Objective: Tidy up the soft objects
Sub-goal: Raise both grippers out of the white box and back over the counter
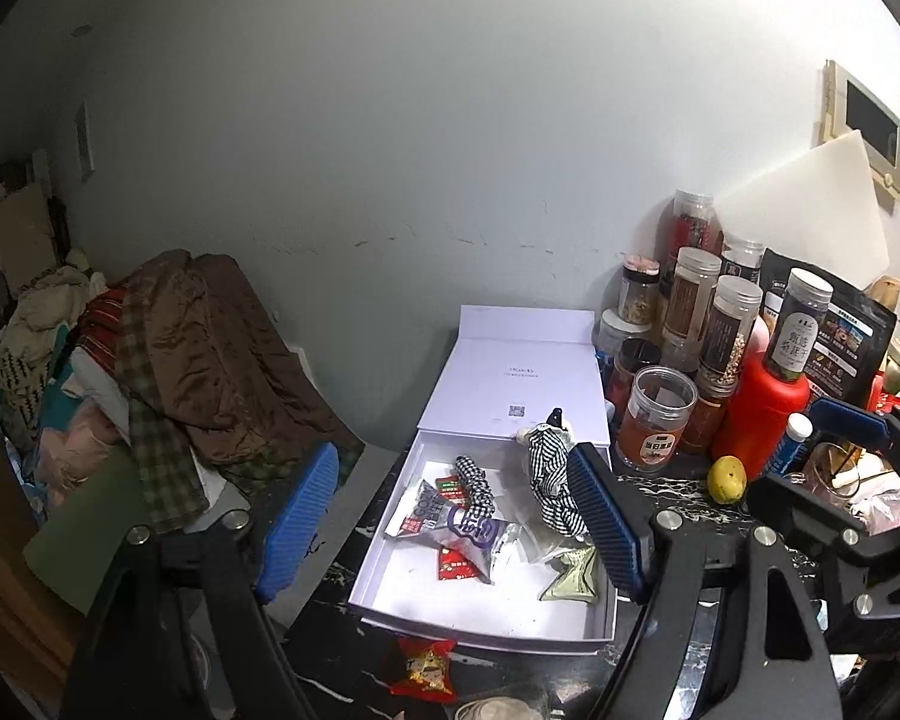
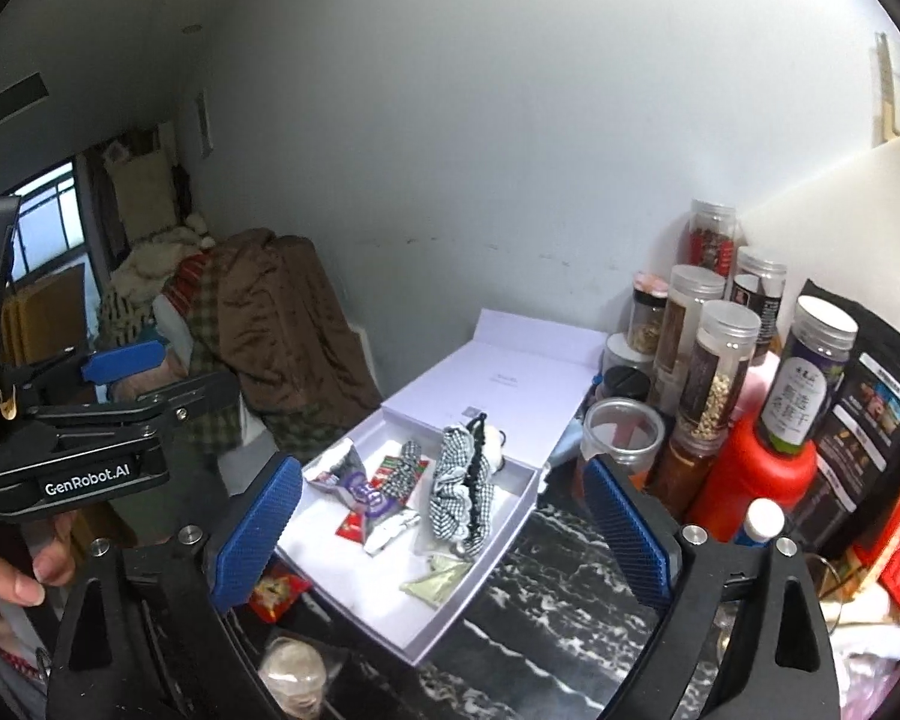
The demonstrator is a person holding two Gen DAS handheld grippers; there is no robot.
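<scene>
An open white box (image 1: 480, 618) (image 2: 426, 624) lies on the dark marbled counter with its lid folded back. Inside it are a large black-and-white checked scrunchie (image 1: 549, 474) (image 2: 462, 492), a smaller checked scrunchie (image 1: 474, 477) (image 2: 405, 471), a silver and purple snack packet (image 1: 450, 525) and a green packet (image 1: 573, 579). My left gripper (image 1: 456, 516) hovers above the box's near side, open, holding nothing. My right gripper (image 2: 444, 540) hangs over the box's near right corner, wide open and empty.
Several jars (image 1: 654, 420), a red bottle (image 1: 756, 420) and a dark pouch crowd the counter's right side, with a lemon (image 1: 727, 478) in front. A red snack packet (image 1: 426, 669) lies before the box. Piled clothes (image 1: 210, 360) fill the left. A hand (image 2: 6, 576) holds the left gripper.
</scene>
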